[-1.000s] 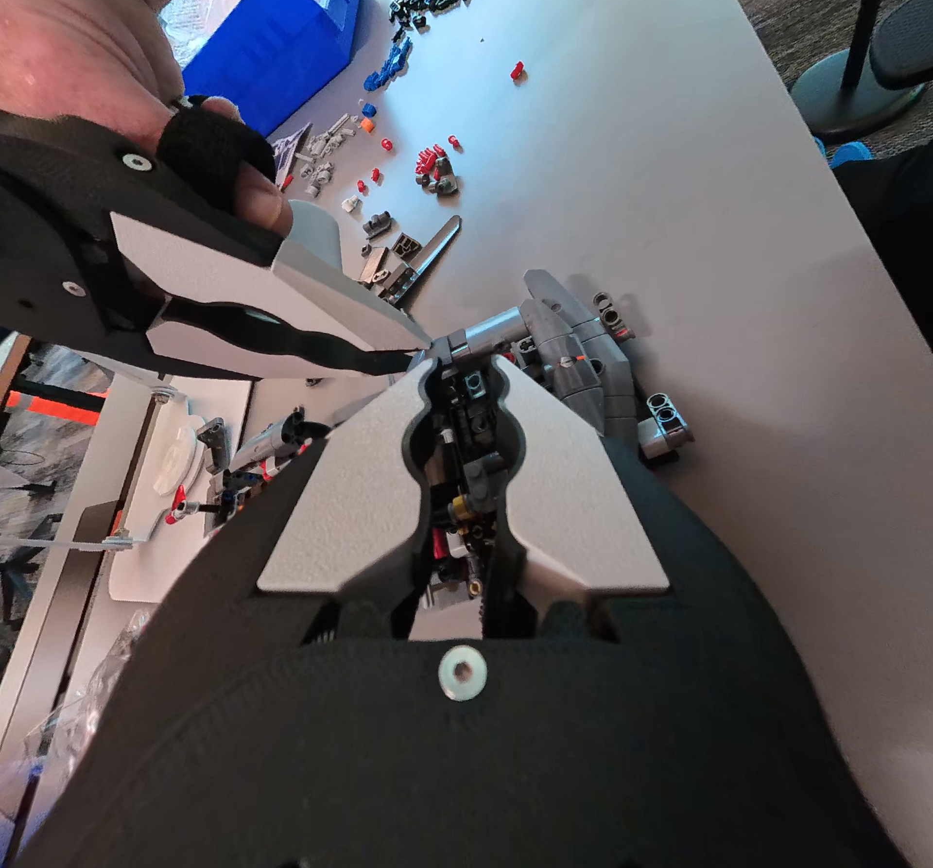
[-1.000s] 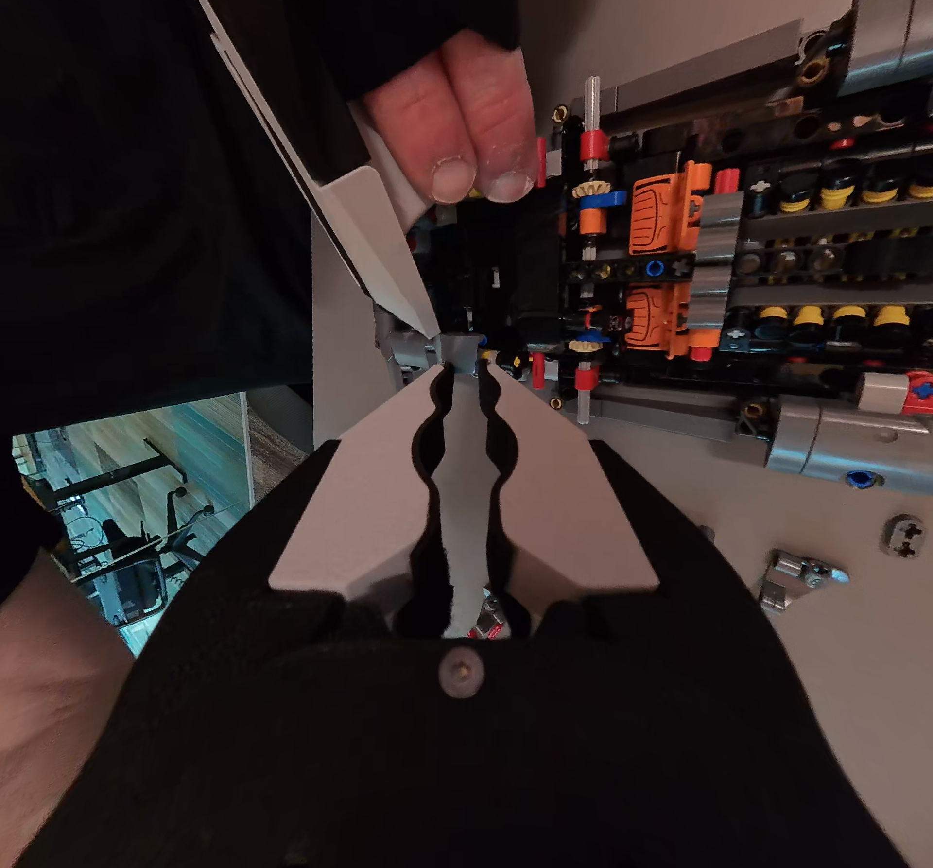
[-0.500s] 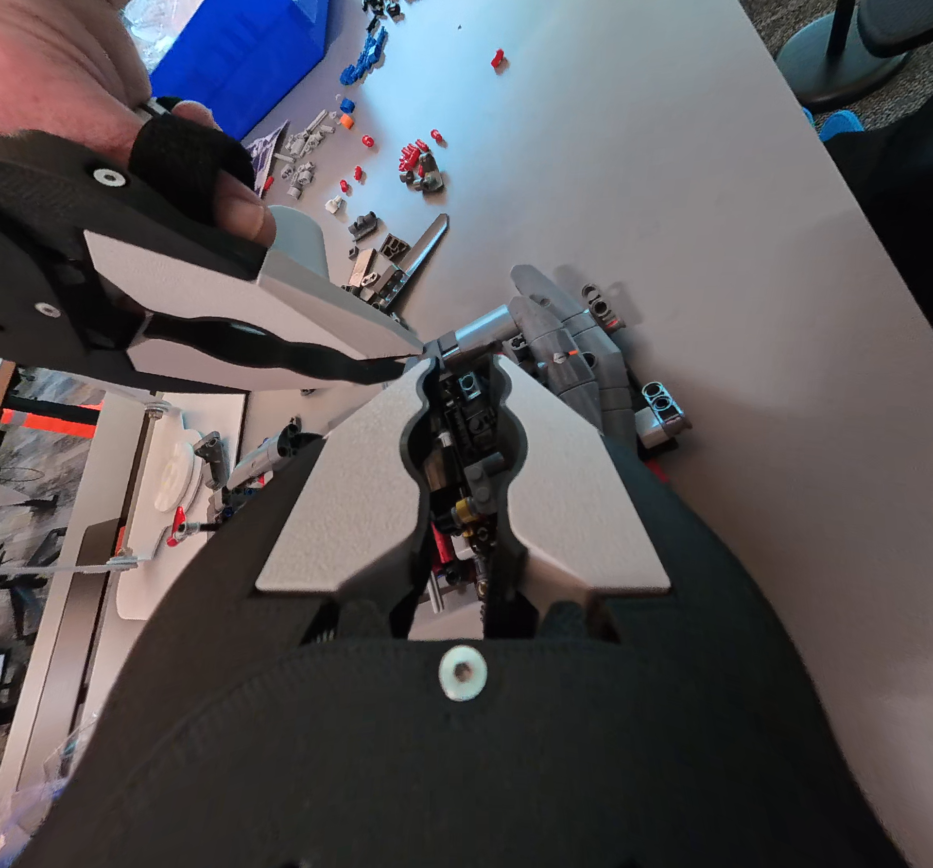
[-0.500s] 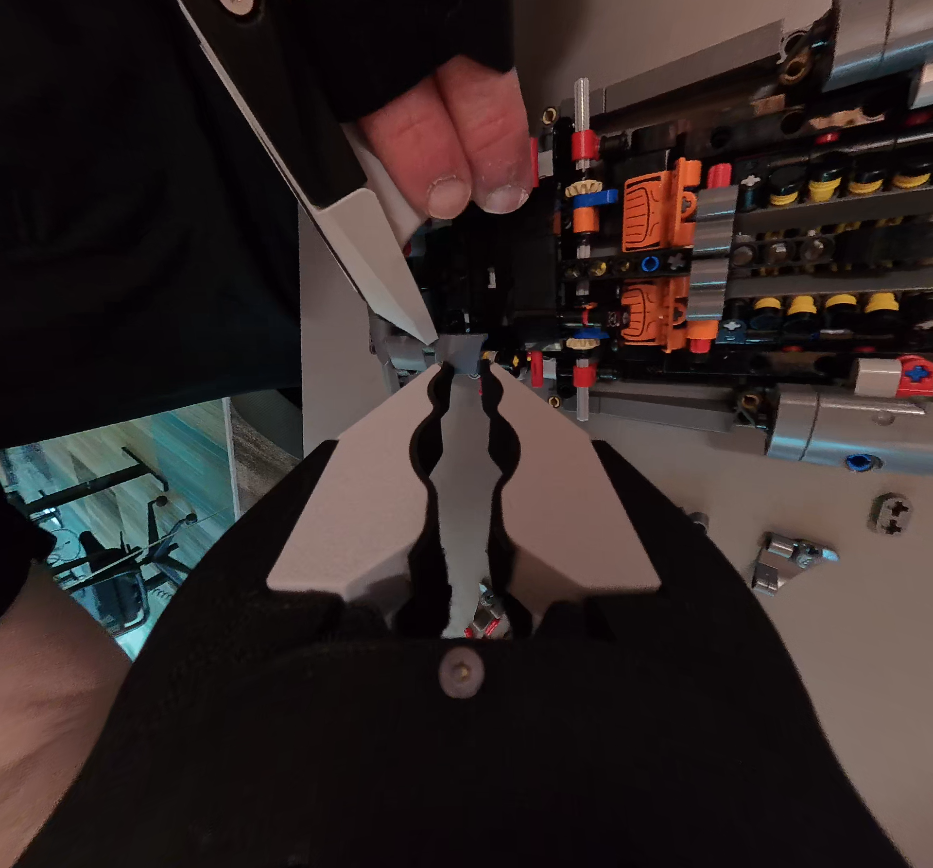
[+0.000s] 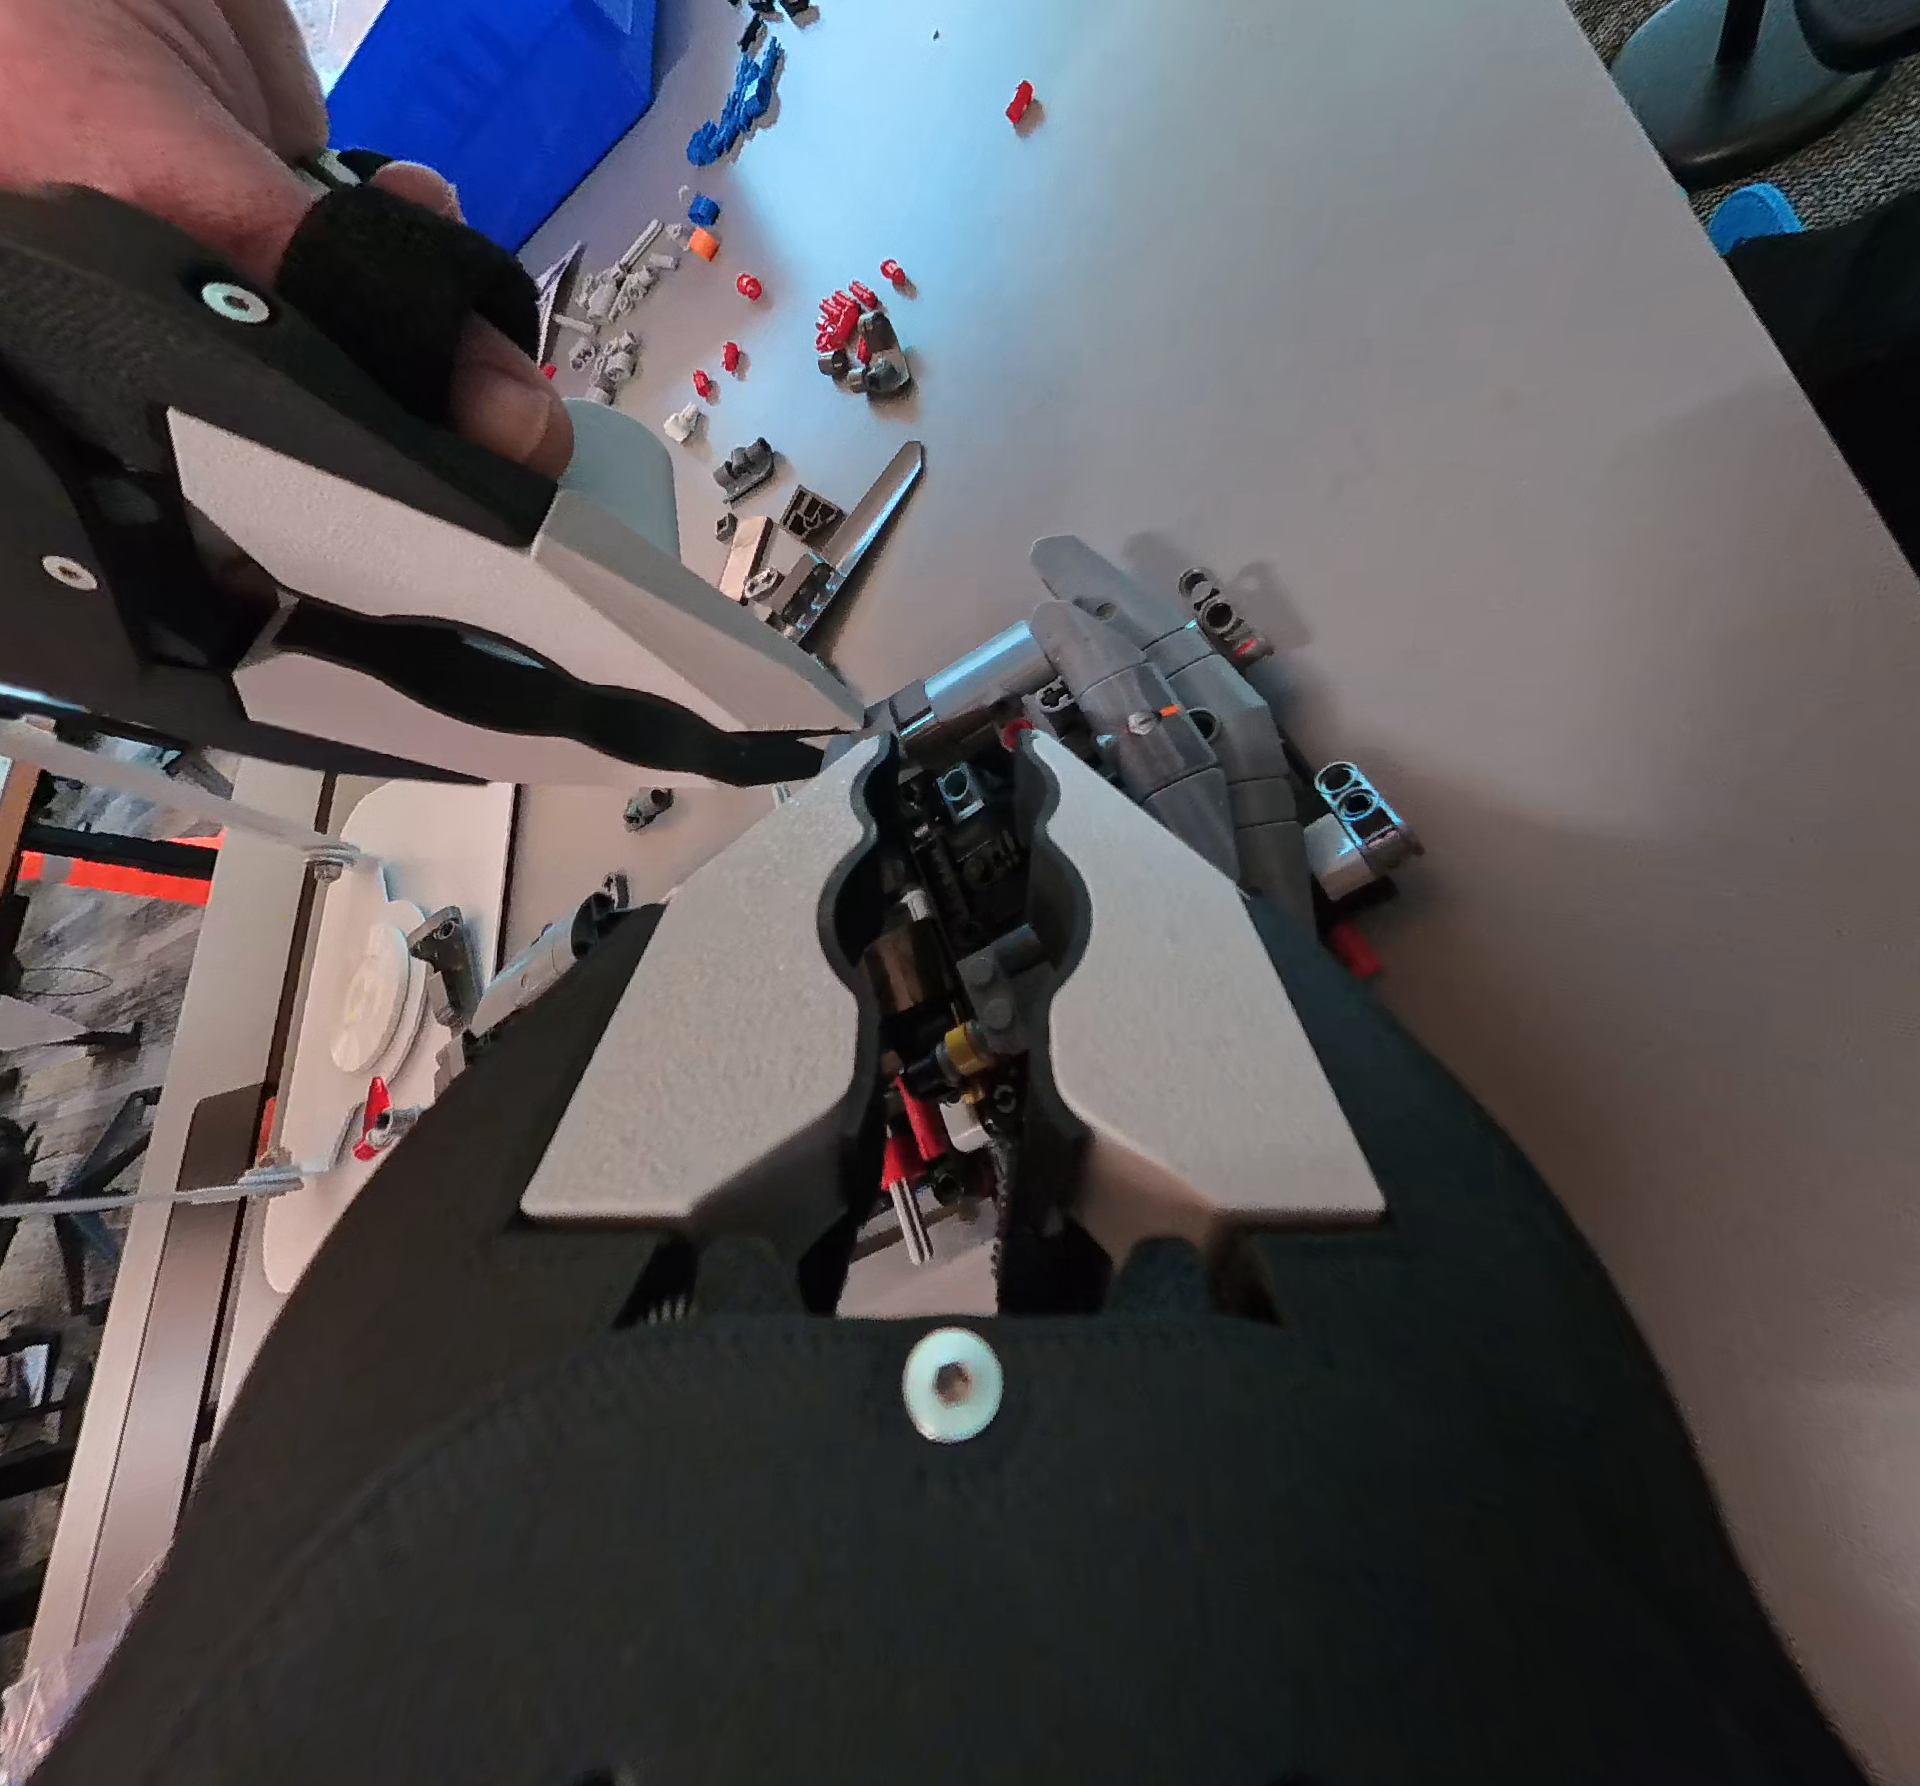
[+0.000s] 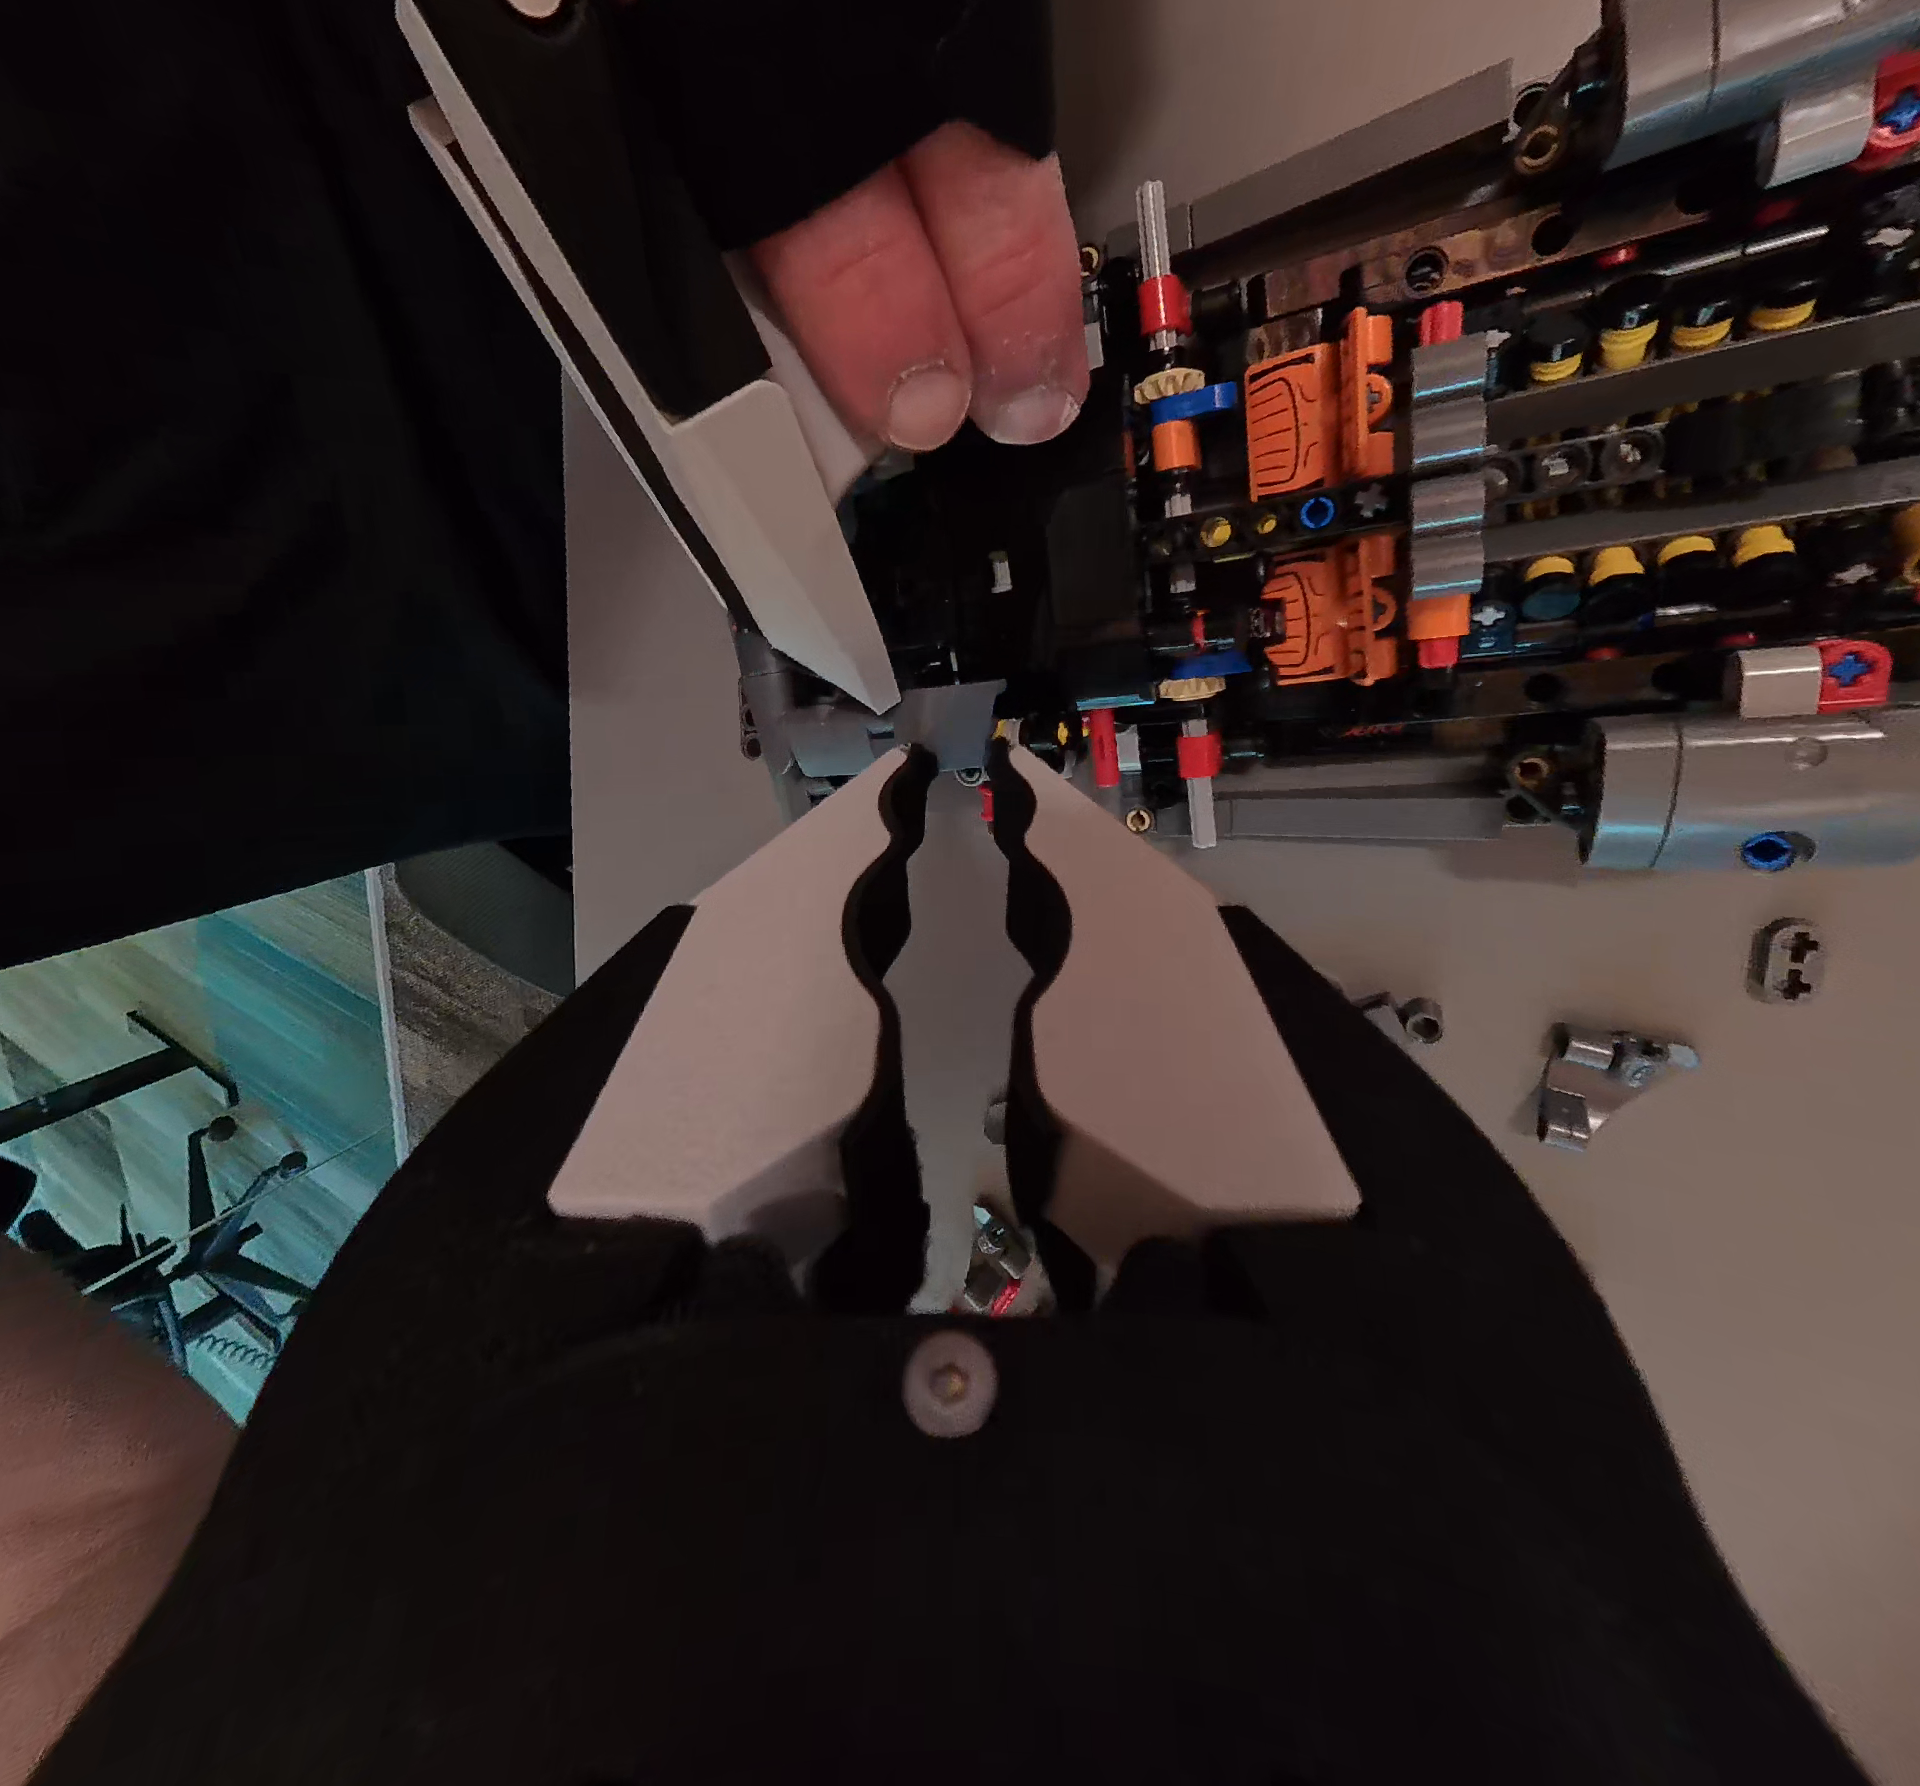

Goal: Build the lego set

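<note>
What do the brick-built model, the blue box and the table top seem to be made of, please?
Brick-built model: moulded plastic, by its studs, pin holes and bright glossy orange, yellow and red parts; its silver cylinders look metallic, possibly only a coating. Blue box: probably smooth hard plastic, evenly coloured with soft highlights. Table top: a pale, matt, smooth sheet, likely laminate; it cannot be told for sure.

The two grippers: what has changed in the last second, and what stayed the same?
Almost nothing changed. The left gripper still straddles the brick model. The right gripper still holds its small grey piece at the model's end. The loose bricks on the table did not move.
</note>
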